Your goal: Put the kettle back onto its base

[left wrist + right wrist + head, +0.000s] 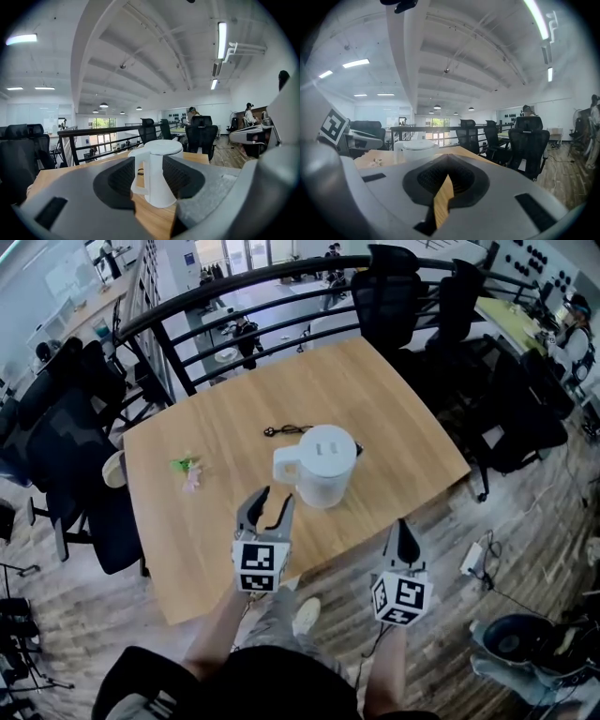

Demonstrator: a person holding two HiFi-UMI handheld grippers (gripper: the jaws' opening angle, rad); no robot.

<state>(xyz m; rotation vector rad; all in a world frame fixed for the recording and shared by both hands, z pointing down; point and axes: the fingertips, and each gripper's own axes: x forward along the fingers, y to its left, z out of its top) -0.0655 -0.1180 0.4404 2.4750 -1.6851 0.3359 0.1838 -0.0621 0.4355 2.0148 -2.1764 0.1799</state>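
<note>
A white kettle (323, 465) stands upright near the middle of the wooden table (403, 409), its handle (284, 465) turned to the left. A thin black cord (281, 430) lies just behind it, and a small dark edge shows at its far right; I cannot tell whether that is the base. My left gripper (271, 504) is open just short of the handle, touching nothing. In the left gripper view the kettle (159, 173) fills the gap ahead of the left gripper (150, 182). My right gripper (403, 532) hangs shut and empty off the table's near edge, with the kettle (415, 149) ahead on the left.
A small green and pink object (187, 468) lies on the table's left part. Black office chairs (66, 456) stand at the left, and more chairs (394, 292) at the far side. A black railing (234, 282) runs behind the table. A cable and a plug (472, 559) lie on the floor to the right.
</note>
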